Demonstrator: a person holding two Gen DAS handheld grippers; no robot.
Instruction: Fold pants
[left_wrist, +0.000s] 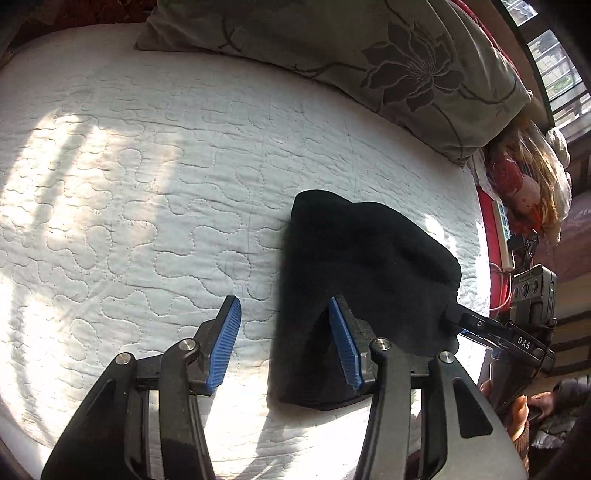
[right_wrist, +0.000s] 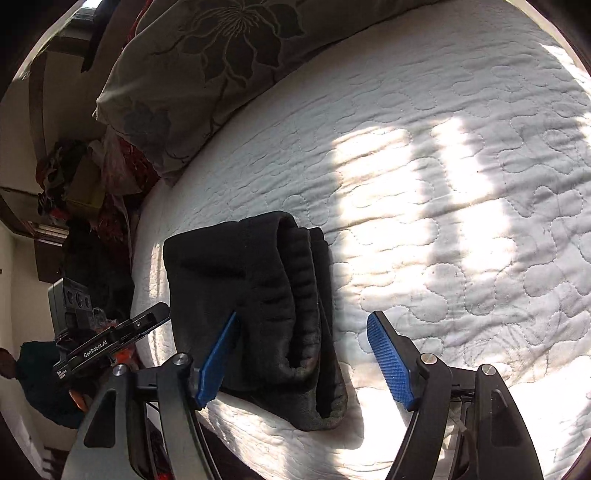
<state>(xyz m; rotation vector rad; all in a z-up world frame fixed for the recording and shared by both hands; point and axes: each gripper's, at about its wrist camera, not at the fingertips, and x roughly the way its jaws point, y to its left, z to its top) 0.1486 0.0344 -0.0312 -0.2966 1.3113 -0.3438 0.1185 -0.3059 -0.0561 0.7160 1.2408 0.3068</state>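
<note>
1. Lying folded in a compact bundle near the bed edge: pants.
2. Standing apart, gripping nothing: left fingers, right fingers.
3. Pressing layers flat, squaring edges, avoiding snags.

White letters reading "DAS" are showing on the black body of the right gripper, which is poking in at the right edge of the left wrist view, just beside the black pants. In the right wrist view, the left gripper is coming in from the near left, and its black side is carrying "GenRobot.AI" in white. Below that a smaller white label is sitting on the same body, too small to read. Nothing else is bearing readable writing.
</note>
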